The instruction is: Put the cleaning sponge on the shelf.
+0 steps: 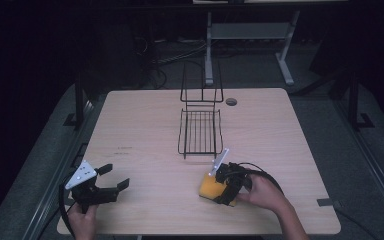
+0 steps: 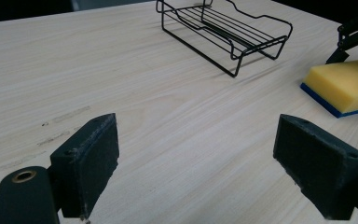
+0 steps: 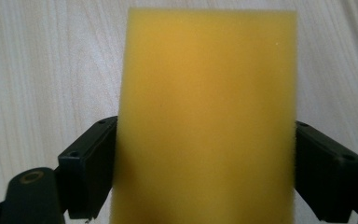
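A yellow sponge (image 1: 211, 189) with a blue underside lies flat on the wooden table (image 1: 145, 125) near the front, right of centre. My right gripper (image 1: 225, 192) is lowered over it and open. In the right gripper view the sponge (image 3: 205, 116) fills the gap, with one jaw at each long side and no visible squeezing. My left gripper (image 1: 115, 176) stands open at the front left corner with nothing between its jaws. In the left gripper view (image 2: 196, 158) bare tabletop lies between the jaws, and the sponge (image 2: 342, 84) sits far to the right.
A black wire rack (image 1: 200, 131) stands at the table's middle back, its tall back end farthest from me; it is also in the left gripper view (image 2: 223, 32). A round cable hole (image 1: 231, 101) sits behind it. The surroundings are dark floor and metal table legs.
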`<state>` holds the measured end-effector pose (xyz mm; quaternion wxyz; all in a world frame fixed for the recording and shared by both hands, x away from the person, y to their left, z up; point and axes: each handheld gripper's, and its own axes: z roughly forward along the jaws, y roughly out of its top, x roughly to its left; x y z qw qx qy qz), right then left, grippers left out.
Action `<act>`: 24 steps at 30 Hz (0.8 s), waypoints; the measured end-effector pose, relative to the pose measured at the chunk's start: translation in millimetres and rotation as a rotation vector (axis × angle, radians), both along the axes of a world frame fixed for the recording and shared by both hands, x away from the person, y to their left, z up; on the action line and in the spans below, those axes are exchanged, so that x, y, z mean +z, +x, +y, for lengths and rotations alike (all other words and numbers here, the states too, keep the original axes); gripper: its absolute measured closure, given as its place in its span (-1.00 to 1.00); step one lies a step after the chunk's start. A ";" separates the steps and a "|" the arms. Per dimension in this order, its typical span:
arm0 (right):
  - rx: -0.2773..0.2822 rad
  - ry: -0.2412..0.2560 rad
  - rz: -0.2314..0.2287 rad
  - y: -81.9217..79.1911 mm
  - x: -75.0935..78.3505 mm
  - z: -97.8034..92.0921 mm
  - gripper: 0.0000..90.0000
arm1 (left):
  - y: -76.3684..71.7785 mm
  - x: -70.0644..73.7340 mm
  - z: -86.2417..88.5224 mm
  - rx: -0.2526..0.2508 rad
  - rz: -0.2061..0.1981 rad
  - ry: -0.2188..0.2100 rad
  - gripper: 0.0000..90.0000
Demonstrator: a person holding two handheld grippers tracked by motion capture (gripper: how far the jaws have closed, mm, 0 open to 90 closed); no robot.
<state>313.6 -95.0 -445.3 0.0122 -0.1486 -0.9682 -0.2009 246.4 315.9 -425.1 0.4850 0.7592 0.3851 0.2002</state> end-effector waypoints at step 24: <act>0.042 0.025 -0.012 3.3 13.6 -1.9 -0.51 | -0.6 0.1 2.3 0.006 -0.001 -0.004 -0.70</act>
